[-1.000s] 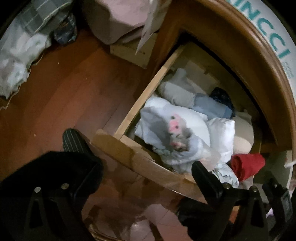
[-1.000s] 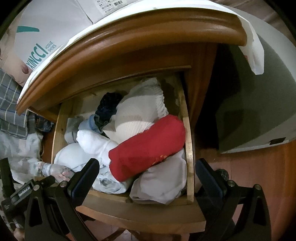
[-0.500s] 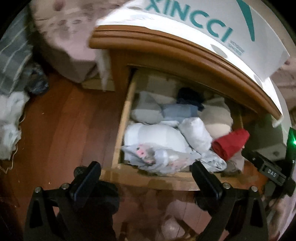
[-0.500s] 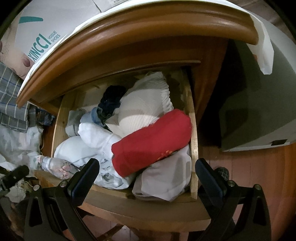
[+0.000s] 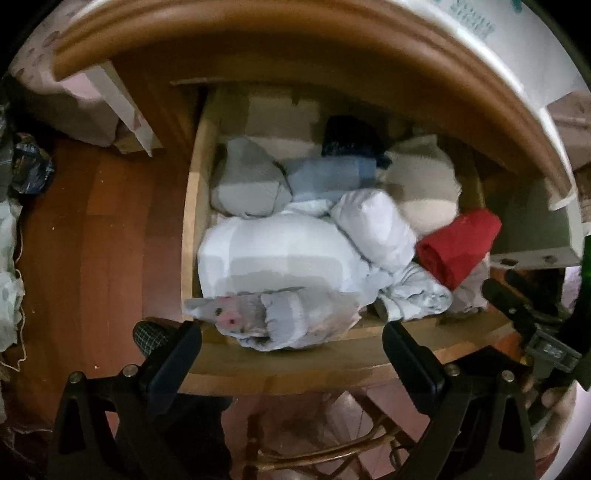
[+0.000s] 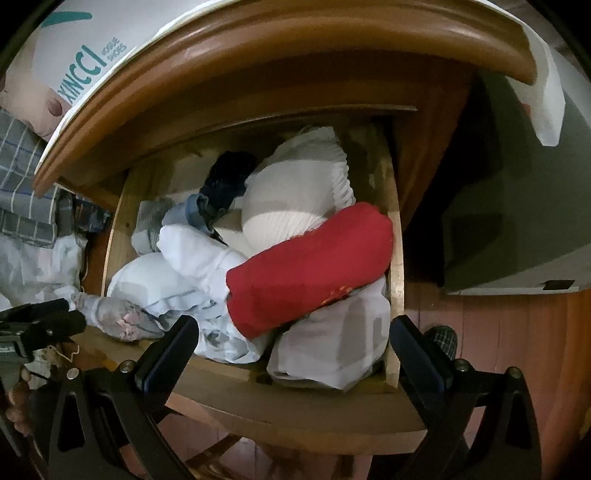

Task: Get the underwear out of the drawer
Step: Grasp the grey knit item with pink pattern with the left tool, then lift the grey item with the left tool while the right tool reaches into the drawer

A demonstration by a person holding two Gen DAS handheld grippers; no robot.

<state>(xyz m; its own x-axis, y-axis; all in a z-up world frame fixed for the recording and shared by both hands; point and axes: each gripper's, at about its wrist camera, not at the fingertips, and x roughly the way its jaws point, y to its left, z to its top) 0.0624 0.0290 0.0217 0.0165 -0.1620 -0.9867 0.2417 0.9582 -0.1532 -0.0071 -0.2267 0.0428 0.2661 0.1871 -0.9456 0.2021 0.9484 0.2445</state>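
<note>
Fingers of the left gripper (image 5: 291,354) stand wide apart and hold nothing, framing the grey patterned garment (image 5: 280,317) that spills over the front rail of the drawer (image 5: 192,221). Fingers of the right gripper (image 6: 291,350) are likewise spread and empty, poised before the red roll (image 6: 310,266) and the pale folded piece (image 6: 332,347) under it.

Over the last second the left gripper has swung round from the floor side to face the drawer squarely, and the patterned garment now sits between its fingers rather than off to one side; the right one has edged a little nearer the drawer front. Nothing has been lifted yet, so the task looks to be at the reach, with the pick not begun.

The underwear lies packed in the open drawer: a large white bundle (image 5: 280,251) in the front left, grey and blue rolls behind it, a cream ribbed roll (image 6: 295,199) at the back right. The cabinet top (image 5: 258,33) overhangs the rear half, so lifting is probably freest at the front rail. The two grippers sit near one another, the left one's body (image 6: 37,325) showing at the right camera's left edge. Wood floor (image 5: 92,240) lies open to the left.
</note>
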